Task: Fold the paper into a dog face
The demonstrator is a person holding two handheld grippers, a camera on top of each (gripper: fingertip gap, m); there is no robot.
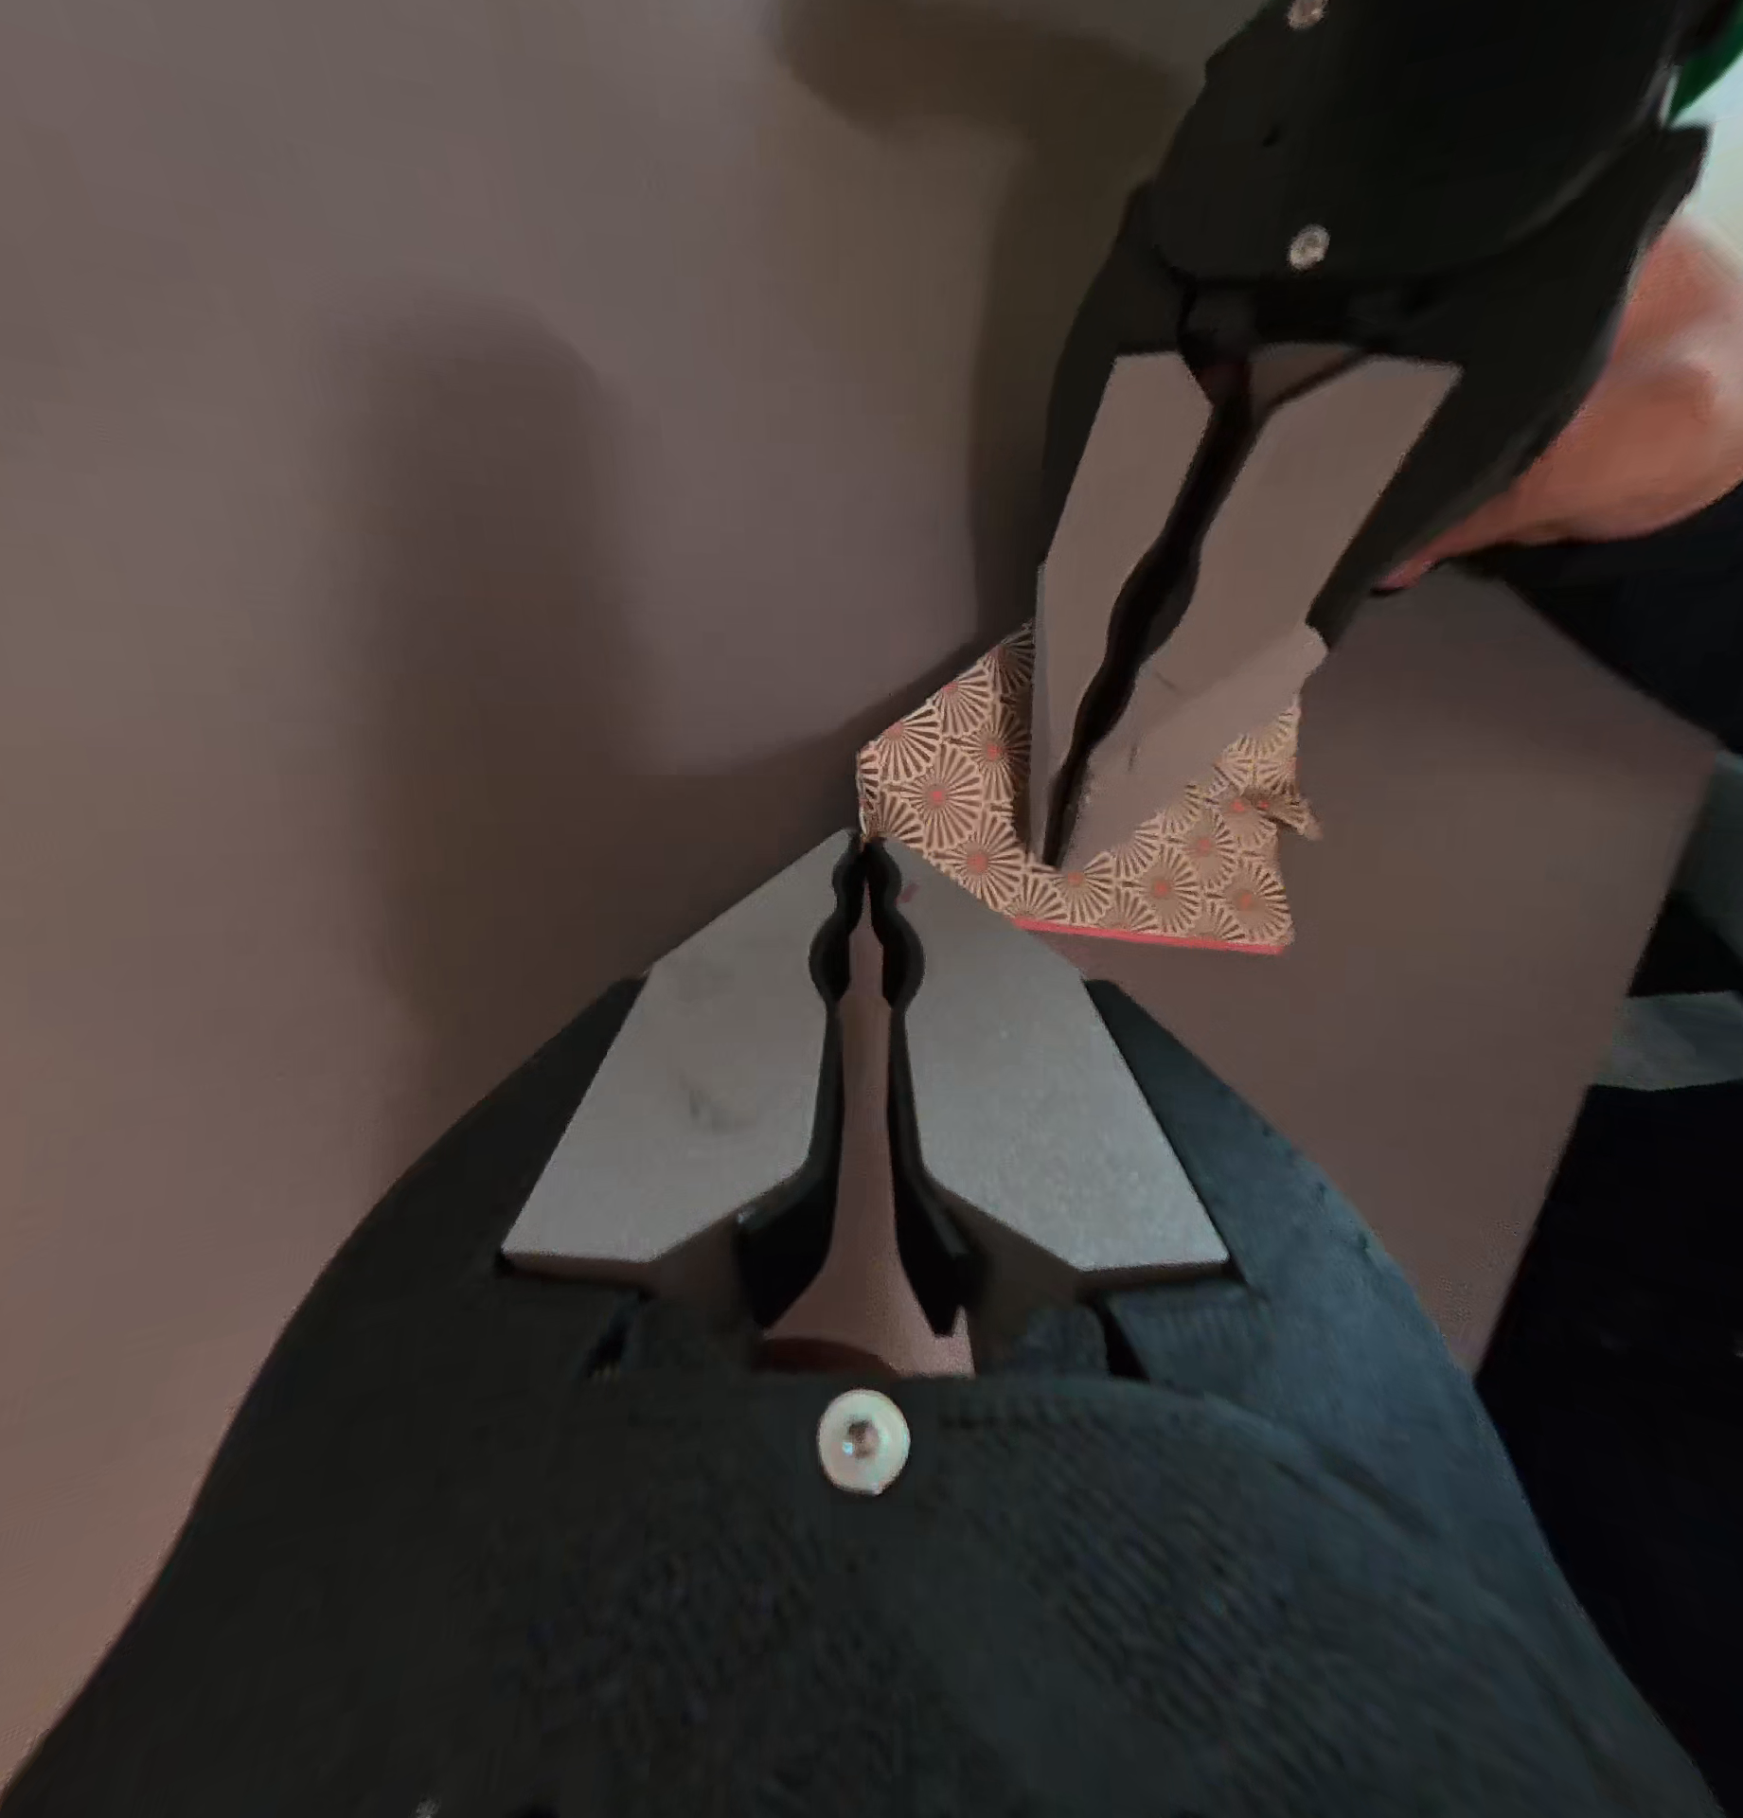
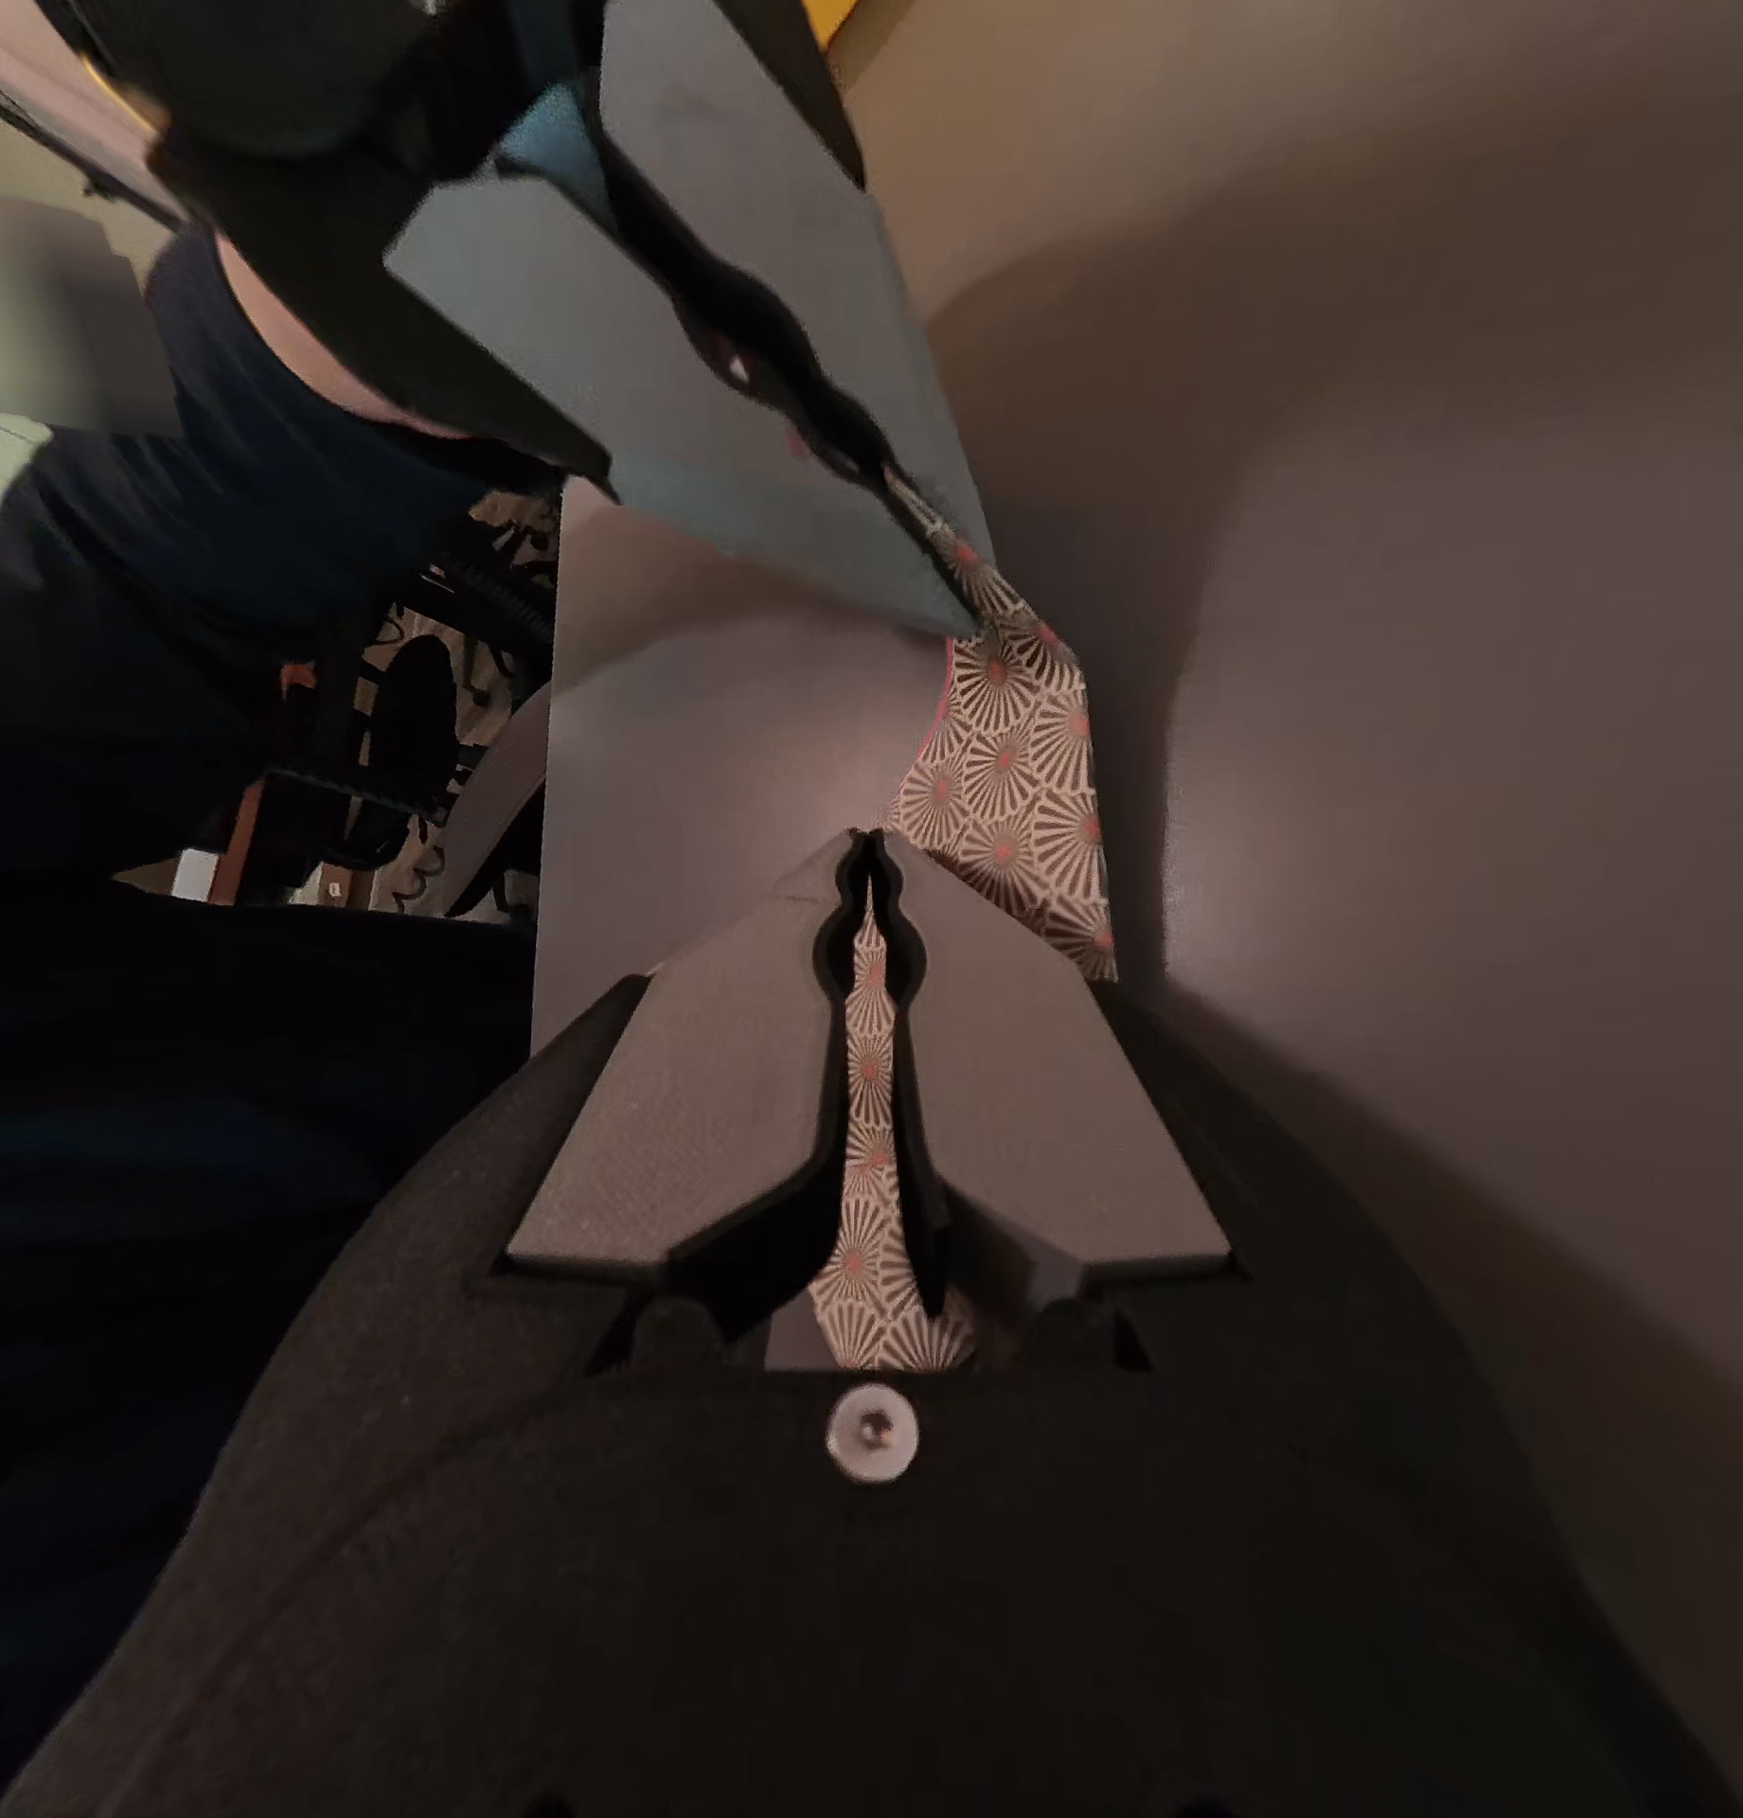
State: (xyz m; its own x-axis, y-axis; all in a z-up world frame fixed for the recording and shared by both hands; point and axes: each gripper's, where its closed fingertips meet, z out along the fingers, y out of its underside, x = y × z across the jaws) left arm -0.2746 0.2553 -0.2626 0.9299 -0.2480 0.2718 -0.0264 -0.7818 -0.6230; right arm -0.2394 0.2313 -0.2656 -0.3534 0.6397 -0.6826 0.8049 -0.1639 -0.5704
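A folded sheet of paper (image 1: 956, 787) with a brown-and-cream starburst pattern and a pink underside edge lies on the grey table (image 1: 356, 590). My left gripper (image 1: 862, 844) is shut on the paper's near left corner. The right wrist view shows that gripper (image 2: 951, 566) with the patterned corner pinched between its tips. My right gripper (image 2: 868, 838) is shut. In the left wrist view it (image 1: 1062, 846) comes down from the upper right with its closed tips on the middle of the paper. The paper (image 2: 1024, 767) lies under its fingers and shows through the slot between them.
The table's edge (image 1: 1585, 984) runs close to the right of the paper, with dark floor beyond. A person's hand (image 1: 1684, 413) holds the right gripper. In the right wrist view the table edge (image 2: 547, 787) is at the left, with a dark-clothed person and clutter beyond. The tips of one gripper are about 5 centimetres away from the tips of the other.
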